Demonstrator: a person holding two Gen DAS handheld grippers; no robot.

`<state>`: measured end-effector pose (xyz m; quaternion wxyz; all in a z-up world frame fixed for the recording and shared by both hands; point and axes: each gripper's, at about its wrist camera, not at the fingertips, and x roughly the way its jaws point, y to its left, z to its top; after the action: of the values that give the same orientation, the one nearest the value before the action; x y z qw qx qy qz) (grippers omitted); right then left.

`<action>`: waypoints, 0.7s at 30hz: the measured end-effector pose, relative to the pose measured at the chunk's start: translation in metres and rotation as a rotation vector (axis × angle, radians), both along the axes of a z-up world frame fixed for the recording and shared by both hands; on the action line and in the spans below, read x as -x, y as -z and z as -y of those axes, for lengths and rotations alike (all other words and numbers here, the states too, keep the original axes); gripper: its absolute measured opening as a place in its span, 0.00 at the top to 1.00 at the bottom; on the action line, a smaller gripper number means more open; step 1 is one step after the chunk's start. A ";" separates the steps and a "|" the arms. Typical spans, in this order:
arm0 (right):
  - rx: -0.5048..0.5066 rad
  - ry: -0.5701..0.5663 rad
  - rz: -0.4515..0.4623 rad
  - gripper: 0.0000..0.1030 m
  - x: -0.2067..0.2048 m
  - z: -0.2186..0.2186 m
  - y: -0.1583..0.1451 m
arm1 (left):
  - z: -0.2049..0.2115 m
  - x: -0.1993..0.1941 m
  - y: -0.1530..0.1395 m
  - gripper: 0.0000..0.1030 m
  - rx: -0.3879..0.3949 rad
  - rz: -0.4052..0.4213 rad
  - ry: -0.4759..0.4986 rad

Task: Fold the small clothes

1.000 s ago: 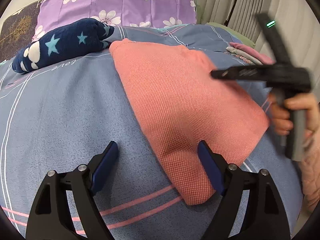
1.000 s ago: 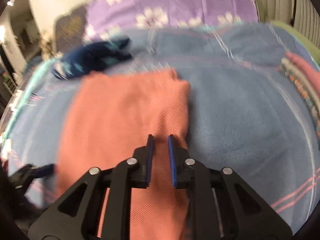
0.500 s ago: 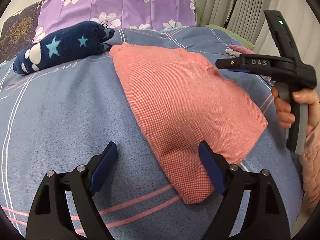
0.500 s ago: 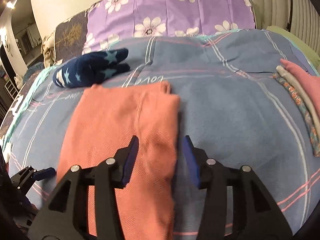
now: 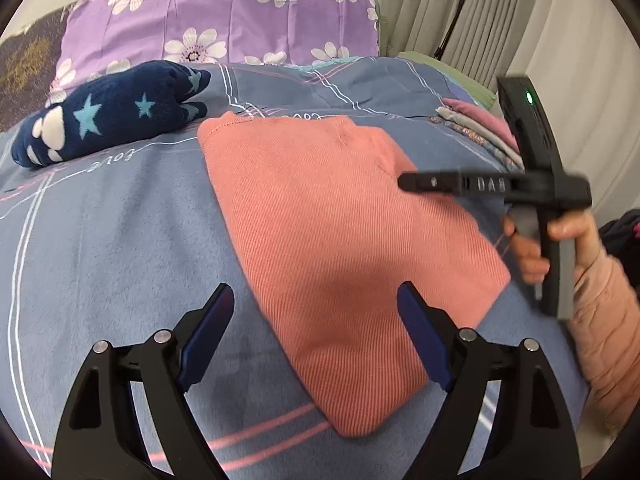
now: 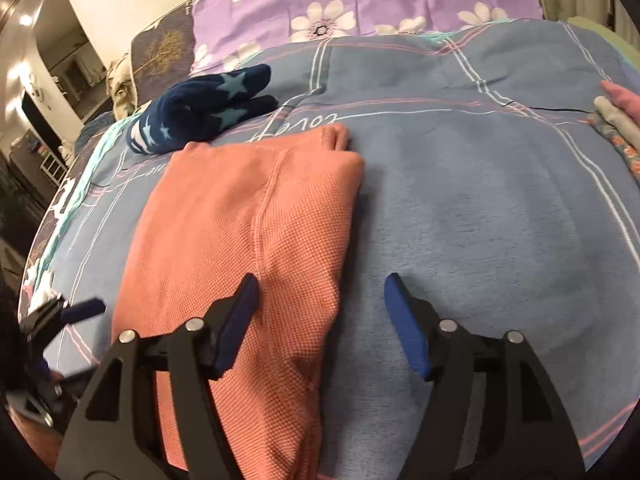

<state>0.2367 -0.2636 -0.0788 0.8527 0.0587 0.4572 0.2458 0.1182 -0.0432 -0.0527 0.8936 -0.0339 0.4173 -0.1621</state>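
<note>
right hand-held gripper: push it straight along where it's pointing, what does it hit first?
Probably the right edge of the folded salmon garment, or the blue bedspread just beside it. The right hand-held gripper has just been opening and is empty, straddling that edge; depth is unclear.

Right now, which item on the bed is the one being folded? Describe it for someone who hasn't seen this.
On the blue-grey plaid bedspread, below the purple flowered pillow, lies a folded salmon-pink knit garment. Unlike the navy star-patterned bundle beside it, it is plain and flat.
</note>
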 end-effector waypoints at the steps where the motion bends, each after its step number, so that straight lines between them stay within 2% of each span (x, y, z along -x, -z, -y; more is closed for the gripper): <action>1: -0.016 -0.001 -0.003 0.34 0.000 0.001 0.001 | -0.001 -0.005 0.000 0.18 0.004 -0.003 0.000; 4: -0.067 -0.006 -0.003 0.34 0.000 0.008 0.006 | -0.004 -0.025 0.006 0.18 -0.007 -0.030 -0.019; 7: -0.088 -0.017 0.023 0.33 0.005 0.011 0.007 | -0.011 -0.042 0.014 0.18 0.046 -0.073 -0.029; 8: -0.097 -0.019 0.028 0.33 0.006 0.012 0.008 | -0.016 -0.049 0.018 0.18 0.085 -0.091 -0.031; 10: -0.122 -0.025 0.025 0.35 0.006 0.015 0.010 | -0.026 -0.061 0.026 0.23 0.168 -0.114 -0.037; 12: -0.166 -0.060 0.001 0.48 0.004 0.015 0.010 | -0.031 -0.068 0.030 0.33 0.222 -0.115 -0.038; 14: -0.212 -0.094 -0.032 0.51 0.001 0.013 0.012 | -0.033 -0.076 0.032 0.39 0.263 -0.122 -0.036; 16: -0.196 -0.105 -0.044 0.50 -0.003 0.007 0.012 | -0.032 -0.083 0.033 0.41 0.270 -0.131 -0.035; 21: -0.191 -0.138 -0.084 0.46 -0.020 -0.004 0.011 | -0.017 -0.093 0.029 0.42 0.201 -0.131 -0.011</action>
<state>0.2565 -0.2594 -0.0896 0.8043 0.1183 0.4700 0.3439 0.2112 -0.0261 -0.0821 0.8573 -0.1360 0.4564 -0.1955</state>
